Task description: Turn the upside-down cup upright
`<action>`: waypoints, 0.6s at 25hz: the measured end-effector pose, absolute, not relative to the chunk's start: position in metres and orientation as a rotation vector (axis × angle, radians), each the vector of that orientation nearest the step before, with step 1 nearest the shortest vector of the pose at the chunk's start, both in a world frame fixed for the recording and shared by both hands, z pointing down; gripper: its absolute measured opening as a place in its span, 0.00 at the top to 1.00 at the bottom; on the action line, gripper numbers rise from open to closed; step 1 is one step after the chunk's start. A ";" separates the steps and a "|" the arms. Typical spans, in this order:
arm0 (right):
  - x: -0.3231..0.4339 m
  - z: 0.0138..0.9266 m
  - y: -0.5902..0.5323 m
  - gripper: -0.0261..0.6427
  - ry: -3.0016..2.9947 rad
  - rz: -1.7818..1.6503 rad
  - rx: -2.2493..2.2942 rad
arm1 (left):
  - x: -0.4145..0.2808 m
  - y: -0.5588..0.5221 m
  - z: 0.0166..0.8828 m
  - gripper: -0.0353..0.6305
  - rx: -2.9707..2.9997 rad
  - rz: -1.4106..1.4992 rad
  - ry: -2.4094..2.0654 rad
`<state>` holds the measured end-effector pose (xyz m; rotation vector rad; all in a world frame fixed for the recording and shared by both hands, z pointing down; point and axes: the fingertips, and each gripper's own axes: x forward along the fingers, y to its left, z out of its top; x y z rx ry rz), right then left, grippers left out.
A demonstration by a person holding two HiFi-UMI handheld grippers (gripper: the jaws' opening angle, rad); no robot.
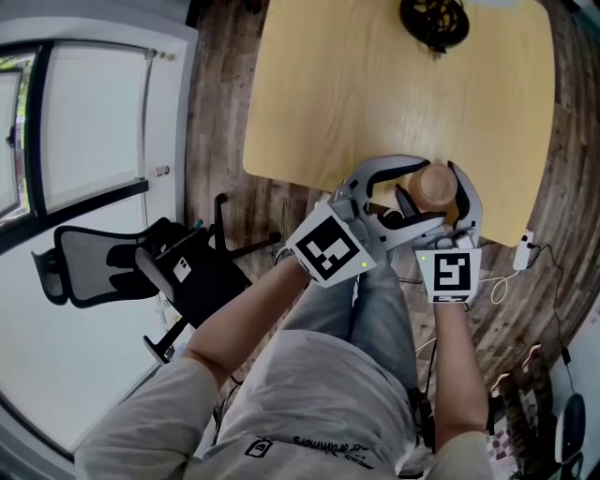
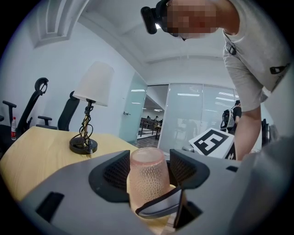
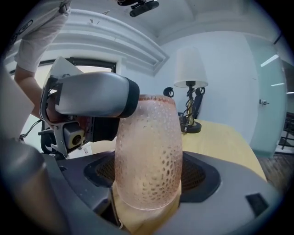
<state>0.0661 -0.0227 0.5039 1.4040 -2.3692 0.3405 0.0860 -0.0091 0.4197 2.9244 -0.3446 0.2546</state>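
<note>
The pink dimpled cup (image 1: 436, 185) stands upside down on the wooden table (image 1: 375, 84), close to its near edge. My left gripper (image 1: 424, 192) reaches in from the left and its grey fingers curve round the cup. In the left gripper view the cup (image 2: 148, 176) fills the gap and both meshed pads (image 2: 117, 172) lie against its sides. My right gripper (image 1: 441, 214) comes in from the near side. In the right gripper view the cup (image 3: 148, 156) stands between its jaws with room on both sides, and a left finger (image 3: 96, 94) rests on the cup's upper part.
A table lamp with a black twisted stem (image 2: 85, 137) stands at the far end of the table, its base (image 1: 434, 21) at the top of the head view. An office chair (image 1: 122, 262) stands on the floor at the left. Cables and a plug (image 1: 520, 253) lie right of the table.
</note>
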 end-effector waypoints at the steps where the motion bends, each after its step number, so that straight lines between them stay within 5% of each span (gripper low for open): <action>1: 0.067 0.507 -0.023 0.41 -2.362 0.355 1.404 | 0.087 -0.009 0.422 0.54 2.927 0.260 -0.347; 15: 0.067 0.531 -0.020 0.41 -2.282 0.360 1.385 | 0.089 -0.003 0.438 0.56 2.940 0.288 -0.345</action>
